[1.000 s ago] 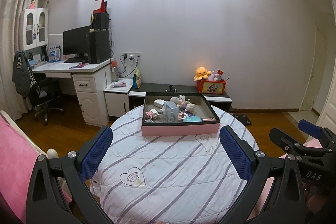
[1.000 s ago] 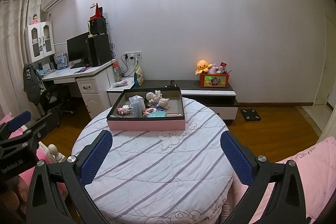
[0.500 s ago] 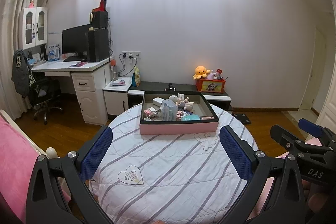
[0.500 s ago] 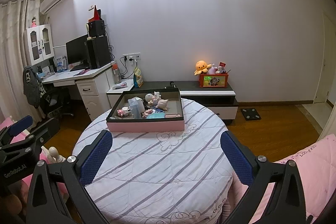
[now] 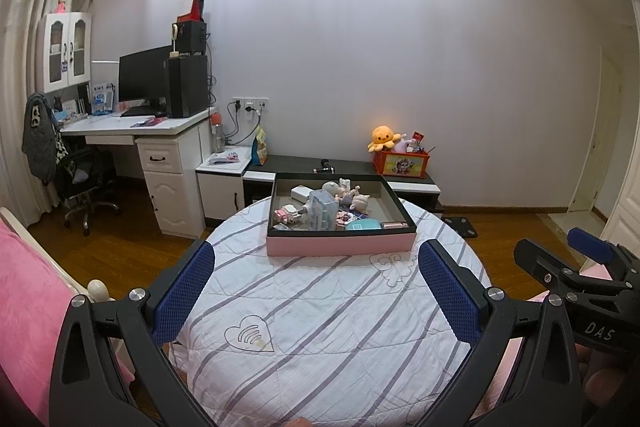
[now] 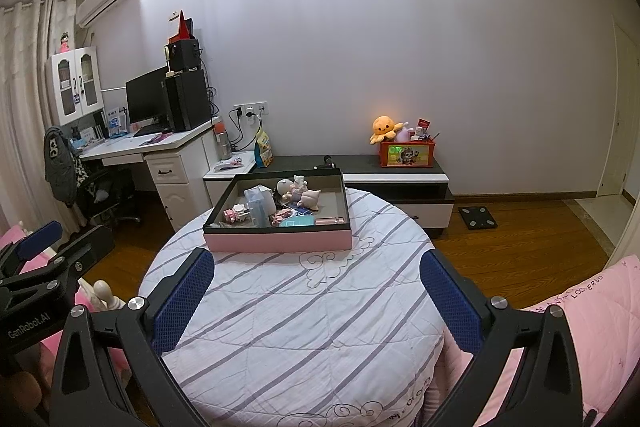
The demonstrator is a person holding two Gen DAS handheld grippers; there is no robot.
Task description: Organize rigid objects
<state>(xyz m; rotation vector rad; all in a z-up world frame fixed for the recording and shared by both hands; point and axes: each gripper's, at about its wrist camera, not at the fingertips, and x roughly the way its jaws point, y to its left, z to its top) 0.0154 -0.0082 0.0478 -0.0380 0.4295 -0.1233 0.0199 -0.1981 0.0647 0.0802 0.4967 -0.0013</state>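
**A:** Starting on the far left, what do you see?

**B:** Off to the left of both grippers there's a white desk point(image 5: 132, 129) with a black monitor point(image 5: 145, 77) on it, well beyond the table. Nearer, the left gripper point(image 5: 316, 291) hangs above the near part of the round table point(image 5: 320, 327), its blue-padded fingers point(image 5: 186, 291) spread wide with nothing between them.

**A:** And straight ahead of it?

**B:** The box point(image 5: 340, 243), pink outside with a dark rim, sits on the far side of the table's striped cloth, ahead of the left gripper and well apart from its fingertips. Inside lies a jumble: a clear plastic case point(image 5: 322, 209) standing near the middle, a small pink toy point(image 5: 286, 215) to its left, a white block point(image 5: 302, 193) behind, pale figurines point(image 5: 352, 197) to the right, and a teal case point(image 5: 364, 225) at the front edge. The smaller bits are too blurred to name, possibly cards.

**A:** Then the right side?

**B:** The right gripper point(image 6: 316, 297) is likewise held over the table's near half, jaws wide apart and holding nothing. From it the box point(image 6: 278, 241) lies ahead and slightly left, untouched. Farther right, against the wall, a low cabinet point(image 6: 396, 171) carries an orange plush octopus point(image 6: 385, 129) beside a red toy bin point(image 6: 407, 154).
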